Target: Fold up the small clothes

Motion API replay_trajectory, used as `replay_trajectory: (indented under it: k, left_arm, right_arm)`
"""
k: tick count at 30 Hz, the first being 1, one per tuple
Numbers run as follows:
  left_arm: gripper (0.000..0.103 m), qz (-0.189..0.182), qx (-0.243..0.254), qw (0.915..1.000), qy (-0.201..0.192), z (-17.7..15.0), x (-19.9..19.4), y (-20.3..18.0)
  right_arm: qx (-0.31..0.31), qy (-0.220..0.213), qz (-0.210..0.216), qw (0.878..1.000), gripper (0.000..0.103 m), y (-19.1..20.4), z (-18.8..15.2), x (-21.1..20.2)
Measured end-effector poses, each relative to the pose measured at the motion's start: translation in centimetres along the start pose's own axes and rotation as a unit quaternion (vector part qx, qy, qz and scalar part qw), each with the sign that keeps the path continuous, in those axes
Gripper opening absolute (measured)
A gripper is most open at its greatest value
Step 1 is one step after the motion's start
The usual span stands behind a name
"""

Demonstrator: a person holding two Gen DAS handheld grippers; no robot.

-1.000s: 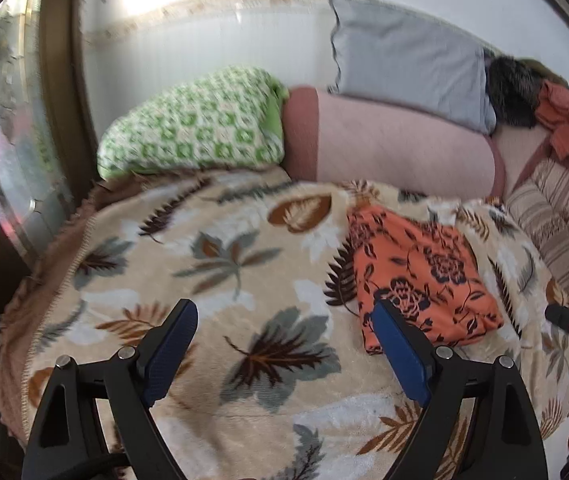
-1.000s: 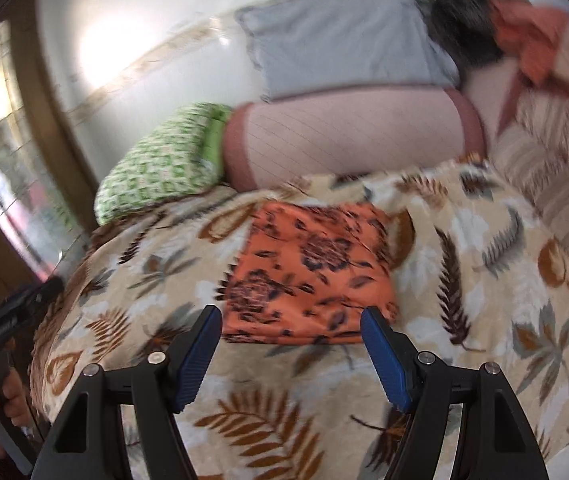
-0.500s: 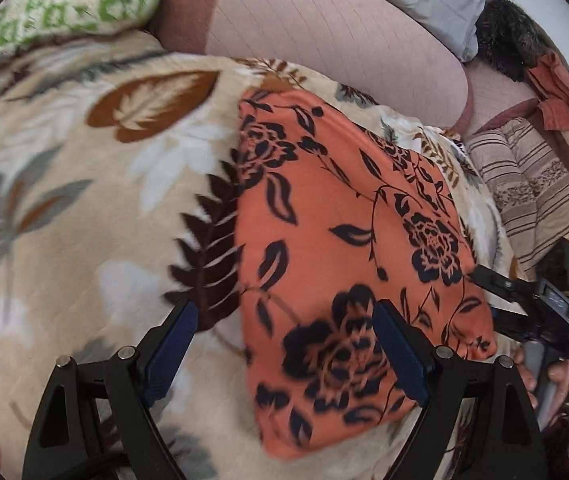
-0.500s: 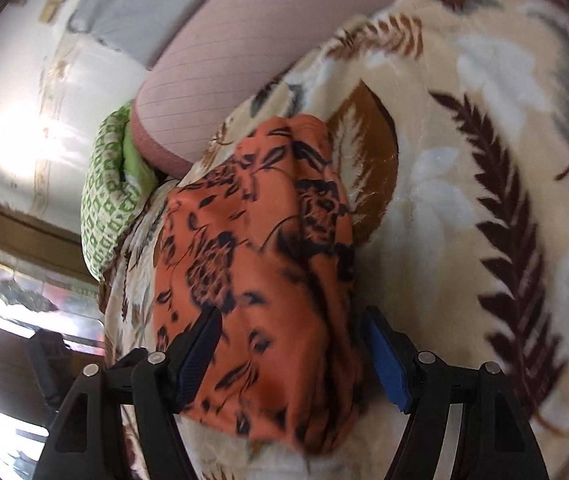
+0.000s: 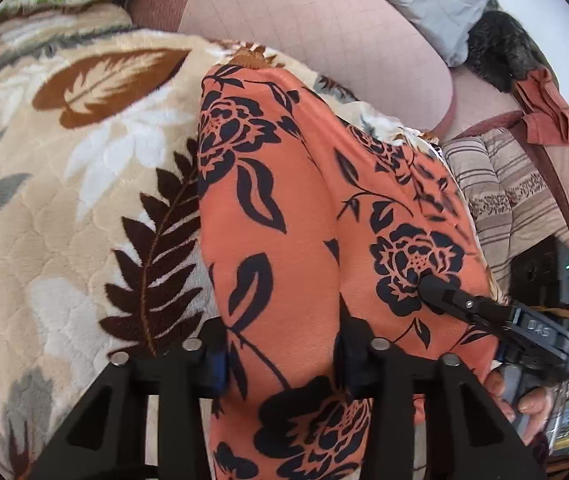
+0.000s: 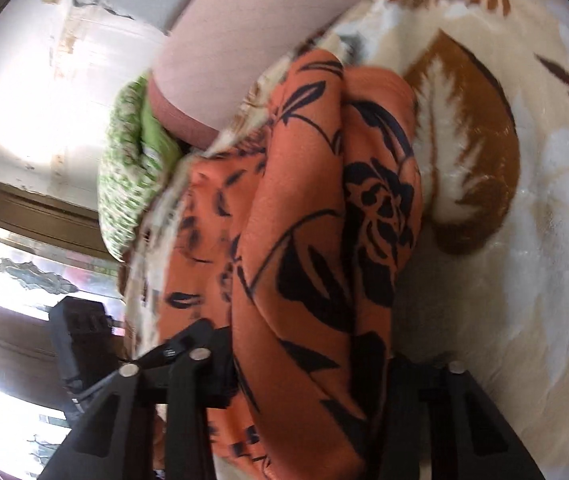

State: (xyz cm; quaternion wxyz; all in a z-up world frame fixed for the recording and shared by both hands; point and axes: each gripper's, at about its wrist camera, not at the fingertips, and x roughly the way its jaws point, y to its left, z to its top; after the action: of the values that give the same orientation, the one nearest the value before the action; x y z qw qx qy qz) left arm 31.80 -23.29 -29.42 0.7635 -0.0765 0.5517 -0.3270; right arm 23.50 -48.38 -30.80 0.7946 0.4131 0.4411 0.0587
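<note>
Orange cloth (image 5: 304, 208) w/ black floral print, bunched into ridges, lies on leaf-pattern blanket (image 5: 64, 200). Left gripper (image 5: 280, 354) & right gripper (image 6: 310, 364): both jaws clenched on cloth's near edge.

garment (image 5: 308, 208): orange, black floral | blanket (image 5: 84, 184): cream, brown leaves | pillow (image 6: 132, 176): green-white

Both wrist cameras look forward along their fingers, very close over the orange floral garment (image 5: 304, 216) (image 6: 316, 248). Both views share it, the leaf-print blanket (image 5: 84, 208) (image 6: 524, 208) beneath, and the pink bolster (image 5: 316, 28) (image 6: 236, 60) beyond.
</note>
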Motion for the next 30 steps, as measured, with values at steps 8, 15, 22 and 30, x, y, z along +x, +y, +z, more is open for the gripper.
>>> replay_trajectory:
  k: [8, 15, 22, 30]
  left_arm:
    - [0.040, 0.031, 0.014, 0.9985, -0.042, -5.8, -9.5, -0.9]
    - [0.056, 0.151, -0.008, 0.9883, -0.023, -14.9, -11.8, 2.0]
    - [0.073, 0.248, 0.065, 0.9575, -0.131, -17.0, -17.9, -1.4]
    - [0.079, 0.305, 0.082, 0.9470, -0.058, -17.2, -13.8, -1.0]
  right_arm:
    - [-0.083, -0.007, 0.016, 0.996, 0.036, 7.8, -5.2, -3.9]
    - [-0.060, 0.057, -0.015, 0.996, 0.052, 5.2, -14.5, -1.2]
    - [-0.071, -0.026, -0.091, 0.993, 0.064, 7.2, -15.7, -6.4]
    - [-0.165, 0.046, -0.127, 0.977, 0.022, 11.3, -17.5, -3.0]
